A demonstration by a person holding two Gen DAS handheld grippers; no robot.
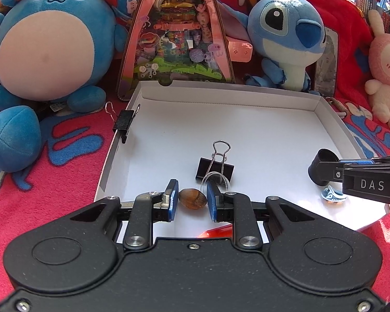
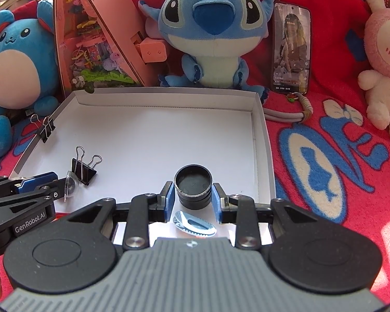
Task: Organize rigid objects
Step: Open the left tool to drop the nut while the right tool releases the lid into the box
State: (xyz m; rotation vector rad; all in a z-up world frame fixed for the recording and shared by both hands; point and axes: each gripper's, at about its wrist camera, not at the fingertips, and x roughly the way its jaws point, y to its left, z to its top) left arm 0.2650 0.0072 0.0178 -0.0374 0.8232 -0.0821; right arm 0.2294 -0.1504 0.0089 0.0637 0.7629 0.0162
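Observation:
A white shallow box point(image 1: 221, 119) lies on the red blanket. My left gripper point(image 1: 192, 199) has its blue pads on either side of a brown striped oval stone point(image 1: 193, 198), closed on it over the box floor. A clear plastic lens piece point(image 1: 215, 180) sits by the right pad, in front of a black binder clip point(image 1: 215, 170). My right gripper point(image 2: 193, 199) is shut on a black cylindrical cap point(image 2: 193, 188), held over the box point(image 2: 156, 140). A light blue hair clip point(image 2: 195, 224) lies under it; it also shows in the left wrist view point(image 1: 332, 195).
A second black binder clip point(image 1: 124, 122) is clamped on the box's left wall. Plush toys ring the box: a blue round one point(image 1: 46, 46), a Stitch point(image 2: 210, 31), a pink rabbit point(image 2: 384, 59). A pink triangular toy box point(image 1: 176, 31) and a phone point(image 2: 291, 49) stand behind.

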